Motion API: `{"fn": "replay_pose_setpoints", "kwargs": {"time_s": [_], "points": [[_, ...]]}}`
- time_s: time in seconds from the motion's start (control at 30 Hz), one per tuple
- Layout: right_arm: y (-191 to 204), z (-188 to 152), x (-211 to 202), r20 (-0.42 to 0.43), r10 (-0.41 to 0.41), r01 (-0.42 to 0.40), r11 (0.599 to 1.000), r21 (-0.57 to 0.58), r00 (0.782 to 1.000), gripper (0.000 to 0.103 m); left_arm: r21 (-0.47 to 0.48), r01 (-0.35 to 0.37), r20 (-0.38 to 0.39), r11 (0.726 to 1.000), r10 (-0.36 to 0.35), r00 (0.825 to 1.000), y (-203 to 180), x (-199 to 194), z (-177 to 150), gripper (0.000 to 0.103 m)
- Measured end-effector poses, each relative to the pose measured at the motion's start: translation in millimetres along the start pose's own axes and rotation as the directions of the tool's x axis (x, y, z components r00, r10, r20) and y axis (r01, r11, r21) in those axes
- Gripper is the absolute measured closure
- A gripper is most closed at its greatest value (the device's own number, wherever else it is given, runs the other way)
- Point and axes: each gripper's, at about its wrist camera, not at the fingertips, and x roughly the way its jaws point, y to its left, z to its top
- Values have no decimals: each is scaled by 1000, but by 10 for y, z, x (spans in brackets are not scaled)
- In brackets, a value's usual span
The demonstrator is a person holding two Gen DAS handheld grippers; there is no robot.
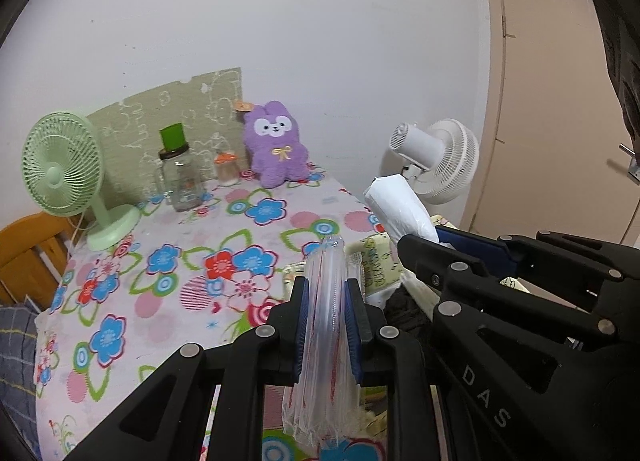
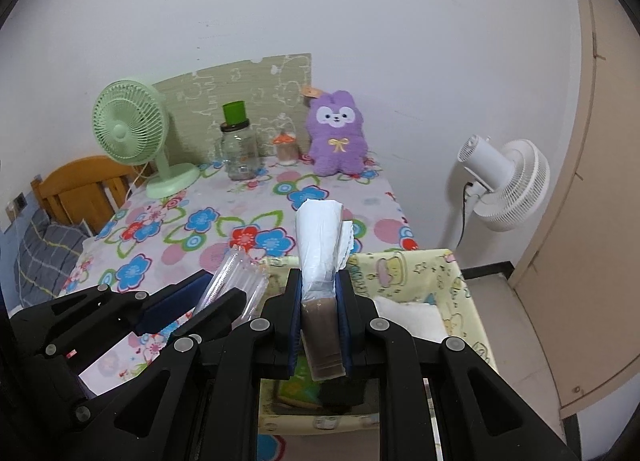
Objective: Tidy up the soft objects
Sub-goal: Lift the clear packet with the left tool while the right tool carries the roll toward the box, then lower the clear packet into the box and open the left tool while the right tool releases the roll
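My left gripper (image 1: 327,289) is shut on a clear air-cushion sleeve (image 1: 326,269) with thin red lines, which sticks up between the blue pads and hangs below them. My right gripper (image 2: 319,279) is shut on a white soft pack (image 2: 320,237) whose lower part looks brown. Both grippers hover side by side over the near edge of the flowered table (image 2: 224,221), above a yellow cartoon-print fabric box (image 2: 460,281). In the left wrist view the right gripper (image 1: 424,235) and its white pack (image 1: 396,205) show at the right. A purple plush toy (image 2: 338,137) sits at the table's back.
At the back of the table stand a green fan (image 2: 132,133), a glass jar with a green cup on it (image 2: 238,149) and a small orange-lidded jar (image 2: 286,149). A white fan (image 2: 504,185) stands on the floor at the right, by a beige door. White and dark soft items lie in the box.
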Motion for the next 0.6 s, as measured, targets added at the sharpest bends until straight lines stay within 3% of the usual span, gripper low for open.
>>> {"fn": "replay_pose_setpoints", "kwargs": {"time_s": [0.47,0.6], "points": [[-384,17,213,-35,-24,25,998,49,999,84,33,27,-23,999,-26,999,-259,373,116,84],[-475,9,281,-50,-25,28,997,67,998,84,25,17,-29,1000,-17,999,-300,482,130,74]]}}
